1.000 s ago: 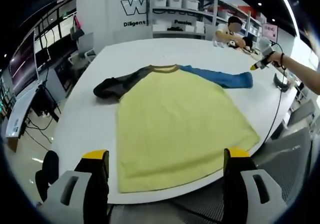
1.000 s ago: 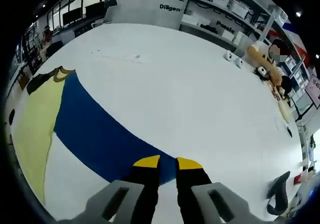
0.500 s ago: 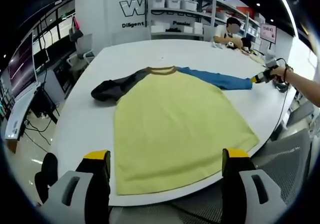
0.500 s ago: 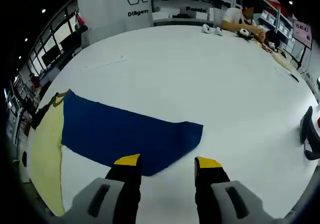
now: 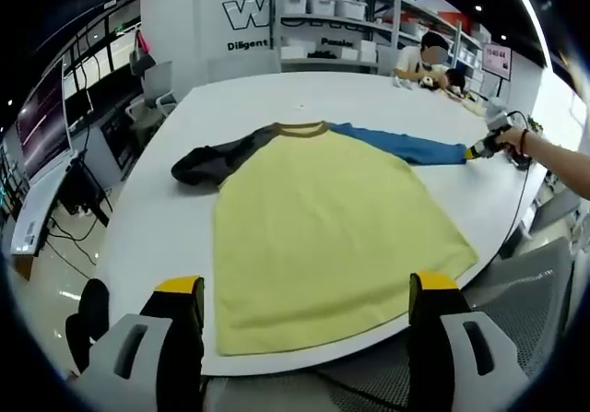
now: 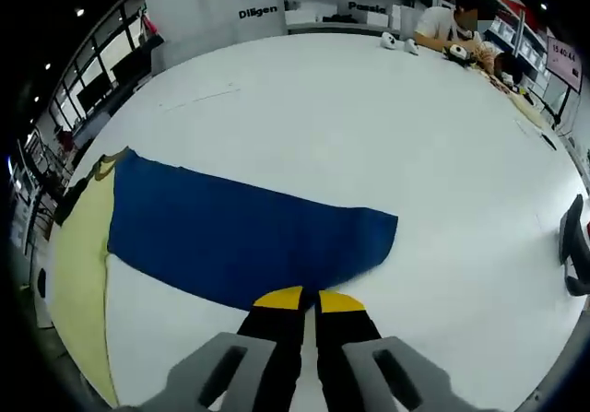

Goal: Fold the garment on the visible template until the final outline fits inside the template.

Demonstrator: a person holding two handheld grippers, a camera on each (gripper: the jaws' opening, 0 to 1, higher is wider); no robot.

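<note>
While the shirt (image 5: pixel 323 228) is lying flat on the white table (image 5: pixel 147 237), yellow body toward me and collar at the far end, I am starting the first fold with its blue sleeve (image 6: pixel 240 241). My right gripper (image 6: pixel 307 299) is pinching the near edge of that sleeve close to the cuff, jaws nearly together on the cloth. My left gripper (image 5: pixel 304 288) is hanging wide at the near table edge, just short of the hem and holding nothing. The dark sleeve (image 5: pixel 217 158) is lying bunched on the far left. I judge the next move is lifting the blue sleeve and carrying it across the yellow body. I cannot make out any template outline.
</note>
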